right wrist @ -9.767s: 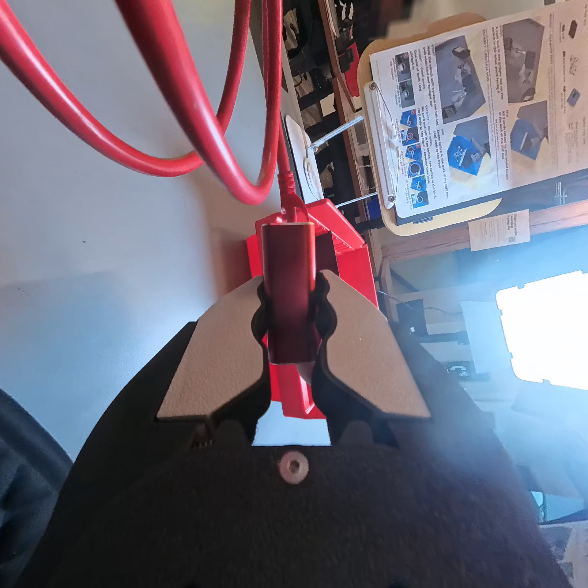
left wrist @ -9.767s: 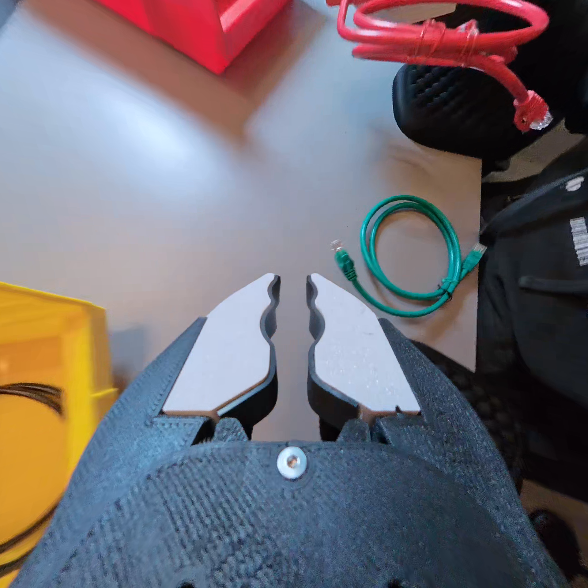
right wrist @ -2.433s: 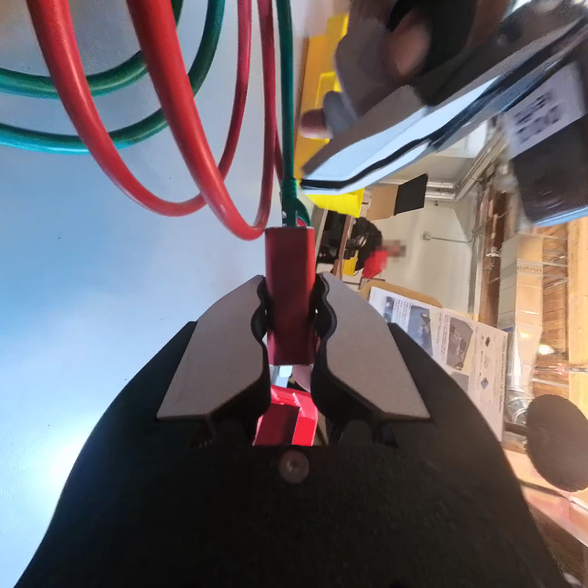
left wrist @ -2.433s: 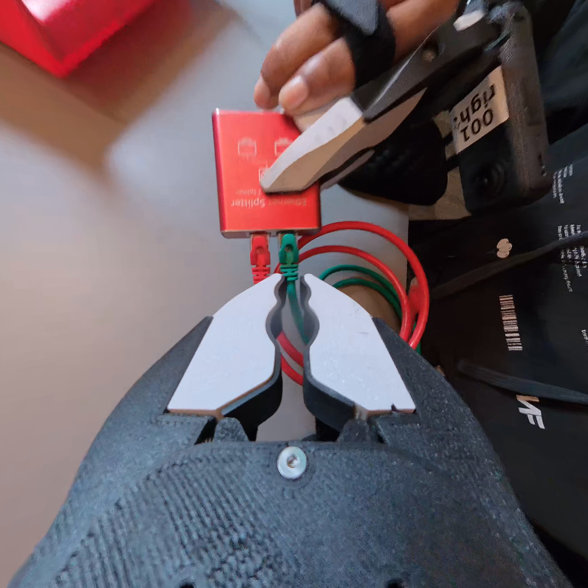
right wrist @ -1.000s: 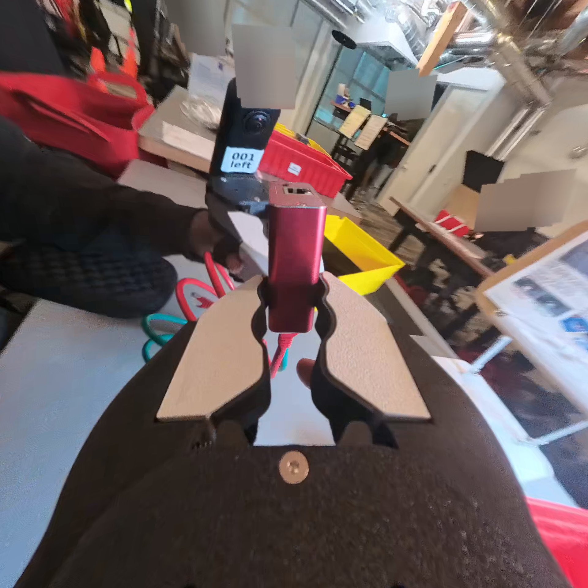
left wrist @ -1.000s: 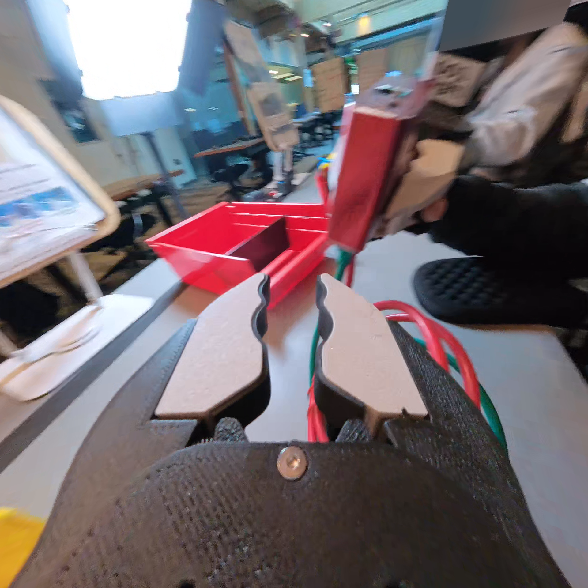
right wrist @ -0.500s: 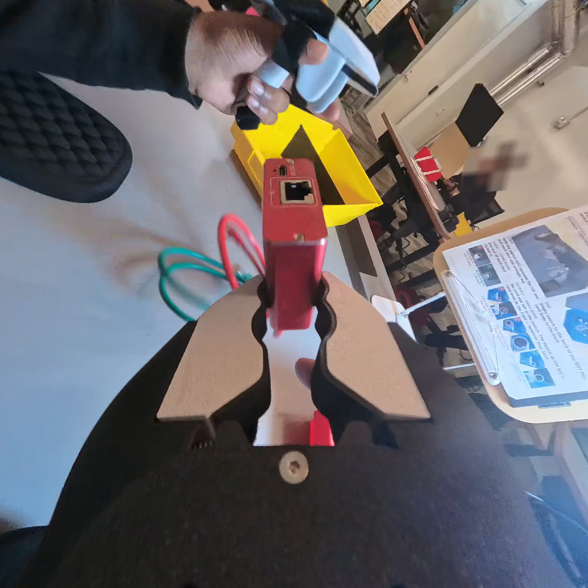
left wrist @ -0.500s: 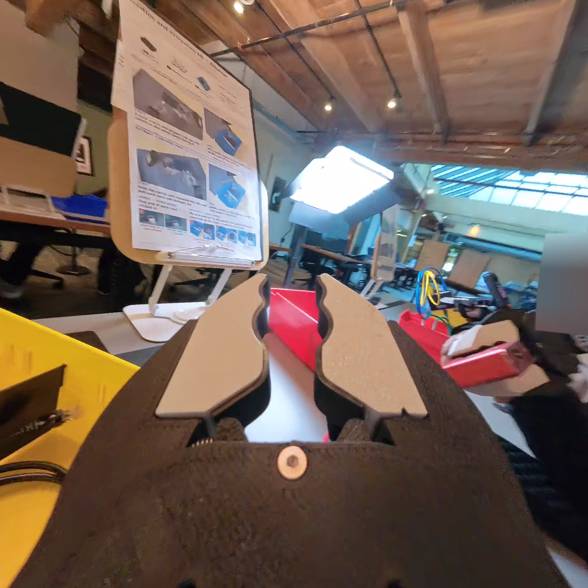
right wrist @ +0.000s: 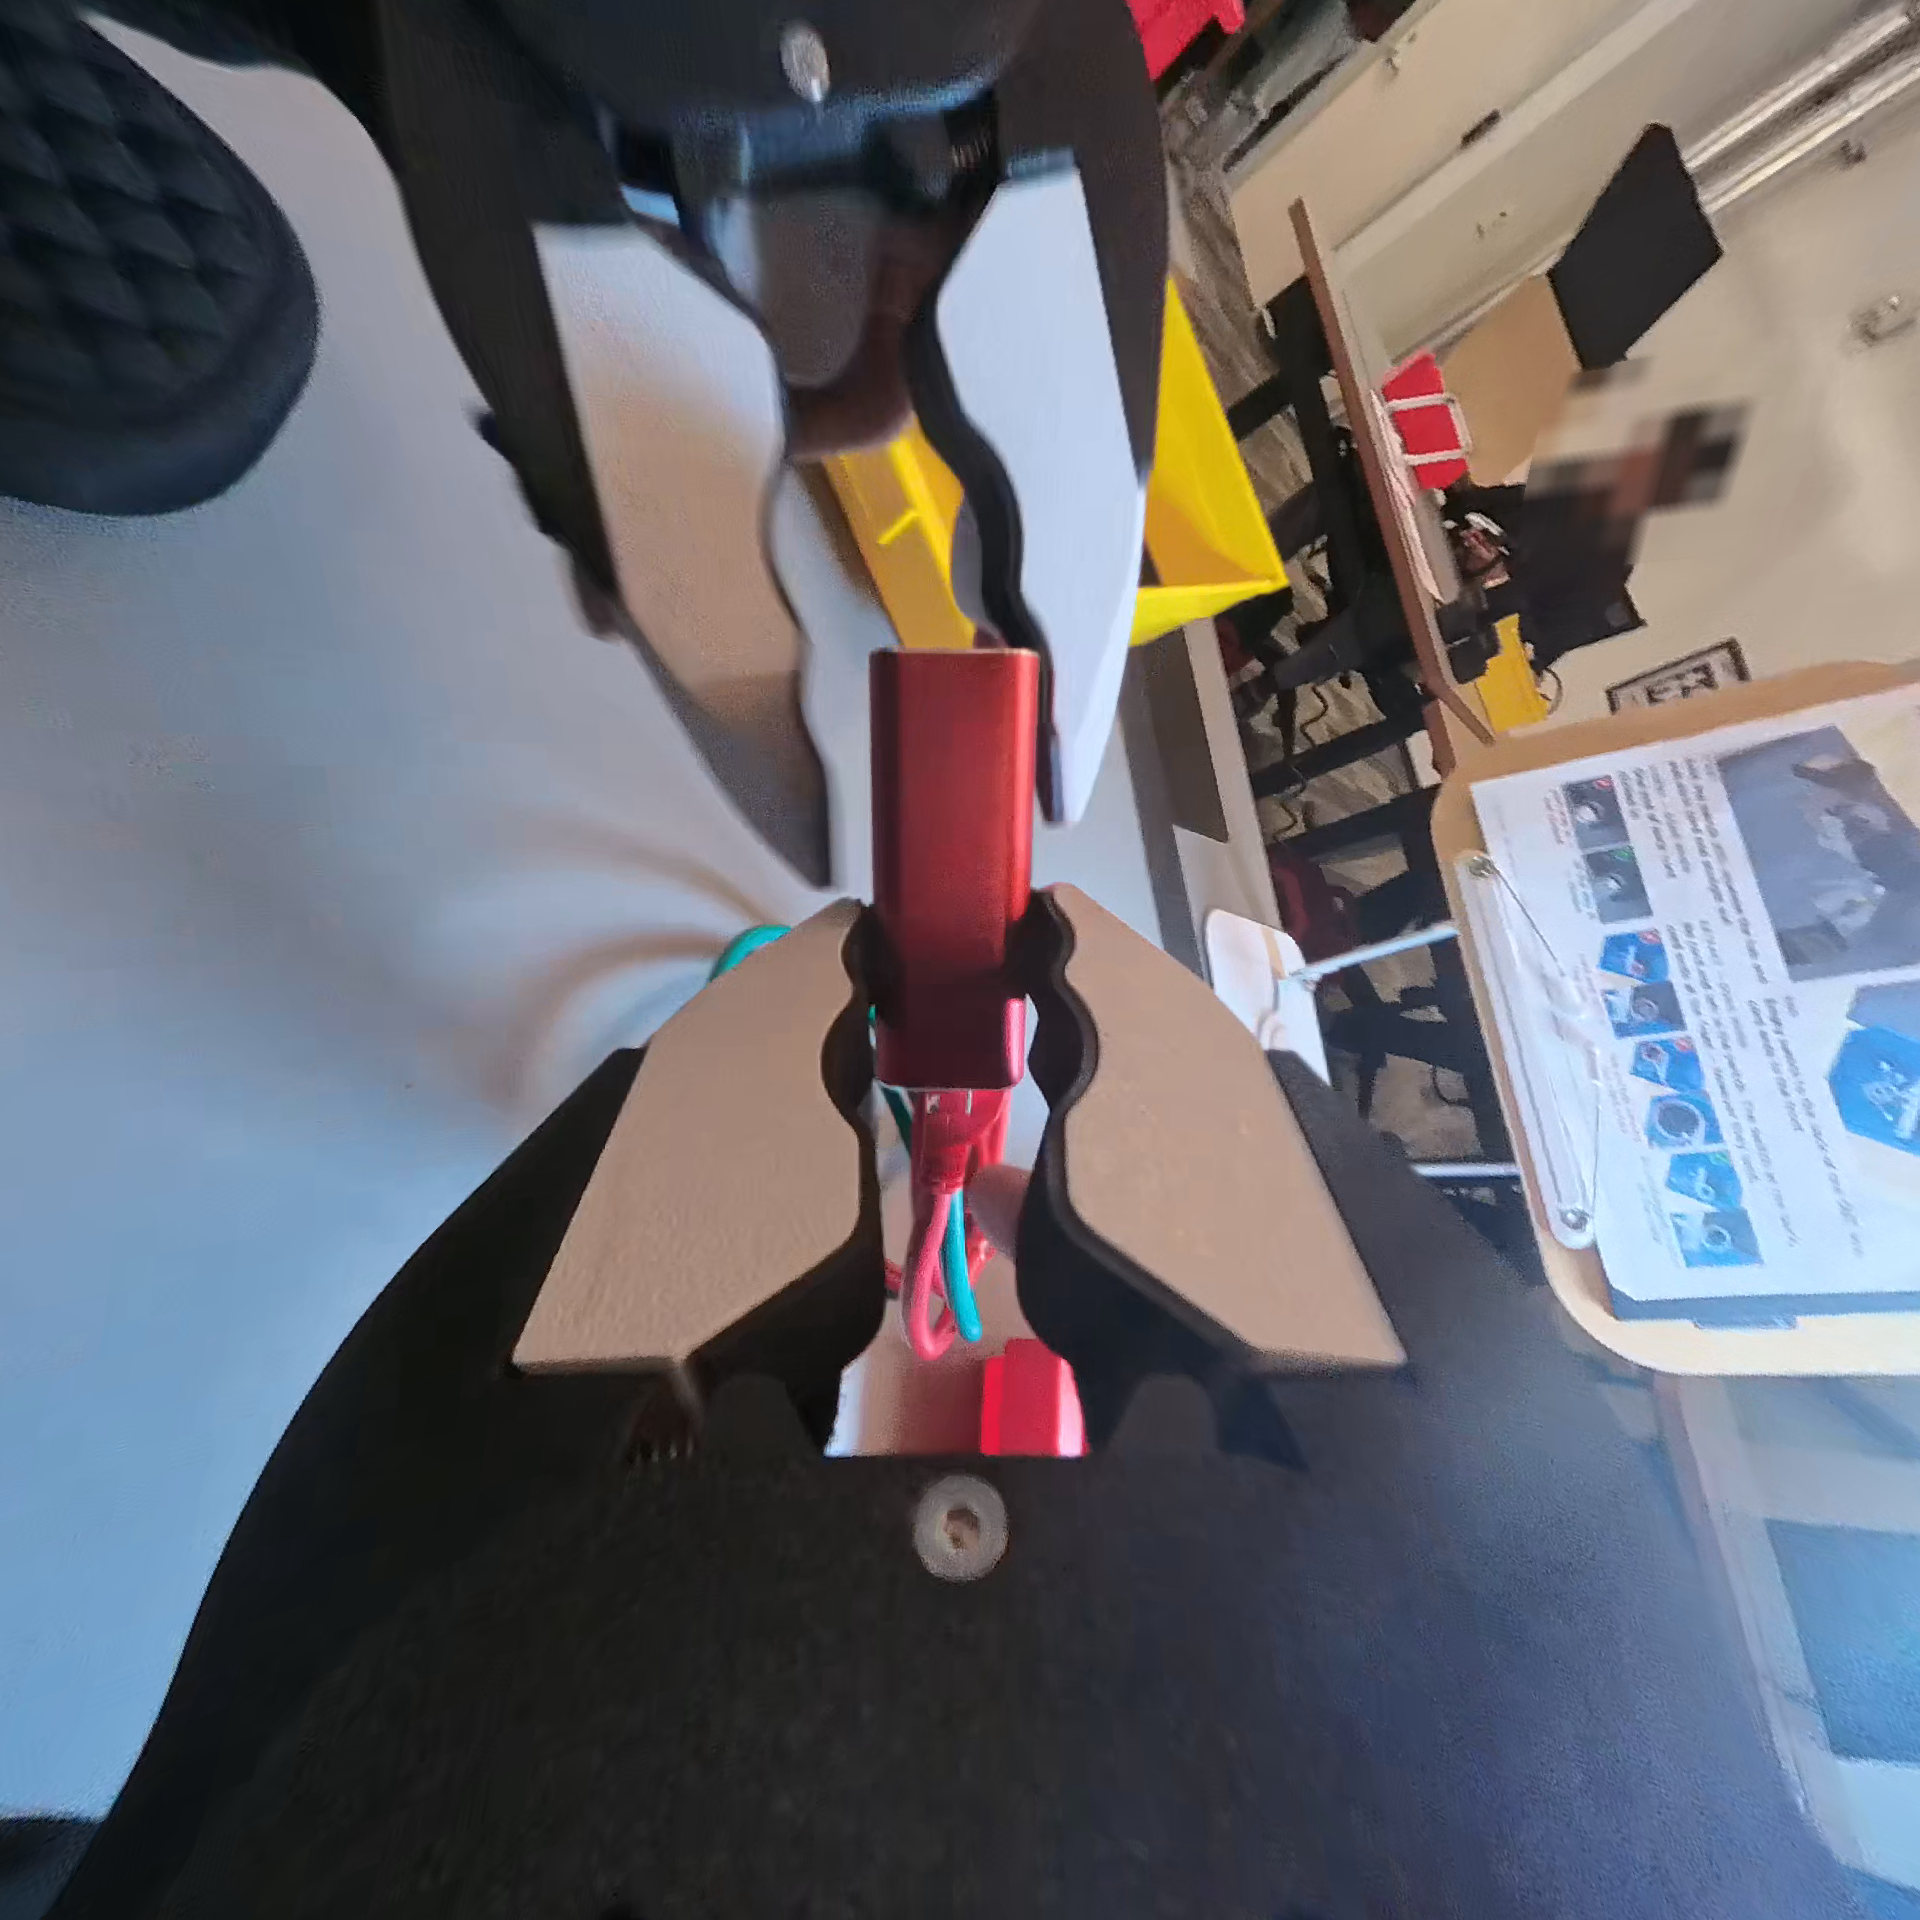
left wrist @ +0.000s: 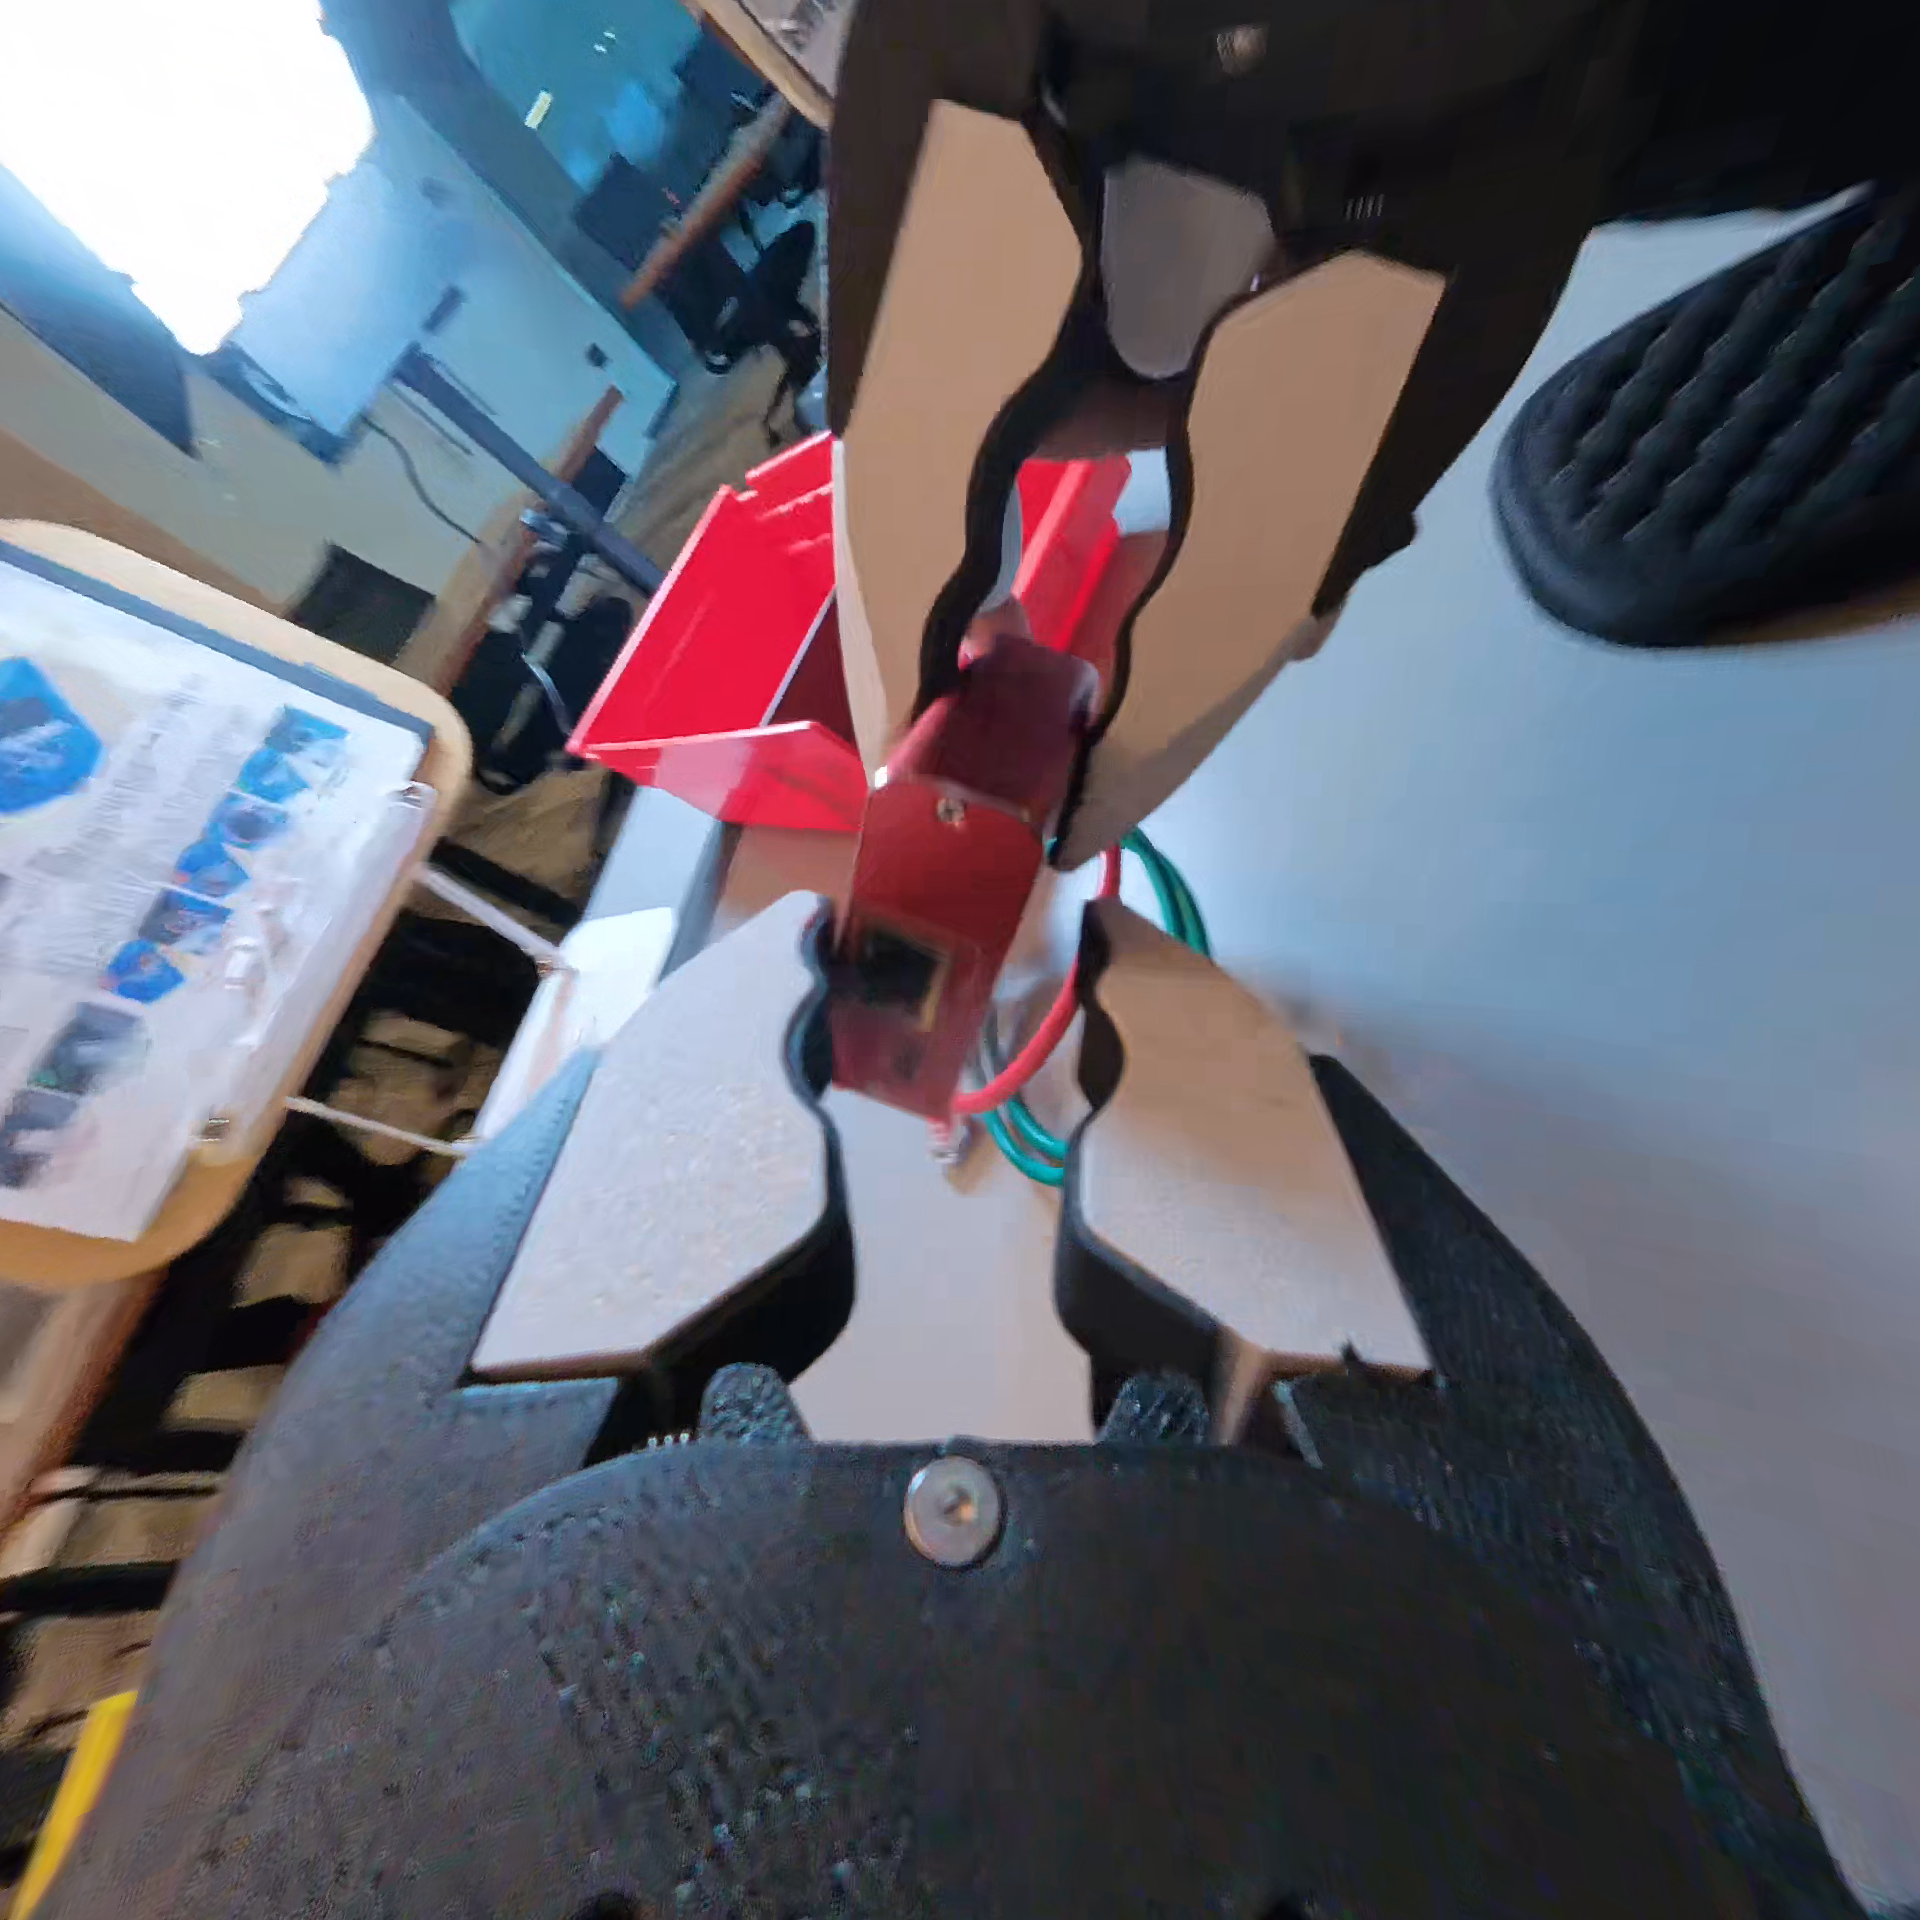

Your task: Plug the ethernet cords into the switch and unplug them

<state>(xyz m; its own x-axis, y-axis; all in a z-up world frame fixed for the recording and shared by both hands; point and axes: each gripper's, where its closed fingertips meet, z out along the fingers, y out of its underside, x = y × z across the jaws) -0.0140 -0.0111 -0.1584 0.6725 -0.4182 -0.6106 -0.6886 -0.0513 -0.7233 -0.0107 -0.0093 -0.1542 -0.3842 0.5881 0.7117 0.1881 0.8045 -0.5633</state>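
Note:
My right gripper (right wrist: pixel 951 914) is shut on the red switch (right wrist: pixel 951 790) and holds it above the grey table. A red cord (right wrist: pixel 935 1226) and a green cord (right wrist: pixel 961 1288) are plugged into its near end and hang down between my fingers. My left gripper (left wrist: pixel 951 925) is open, its fingers either side of the switch's (left wrist: pixel 935 883) free end, which shows an empty port. The left finger looks close to or touching the switch; the right finger stands apart. The right gripper (left wrist: pixel 977 769) comes in from above in the left wrist view. Cord loops (left wrist: pixel 1039 1049) lie behind.
A red bin (left wrist: pixel 727 665) sits at the table's far edge and a yellow bin (right wrist: pixel 1195 499) at another edge. A printed sheet on a wooden stand (right wrist: pixel 1714 987) is beside the table. A black mesh pad (left wrist: pixel 1714 436) lies on the grey table (left wrist: pixel 1558 935). Left and right tips are no more than a few centimetres apart.
My left gripper has swung round to face the switch and opened wider, and now straddles its free end. The right gripper still holds the switch and has turned it toward the left gripper.

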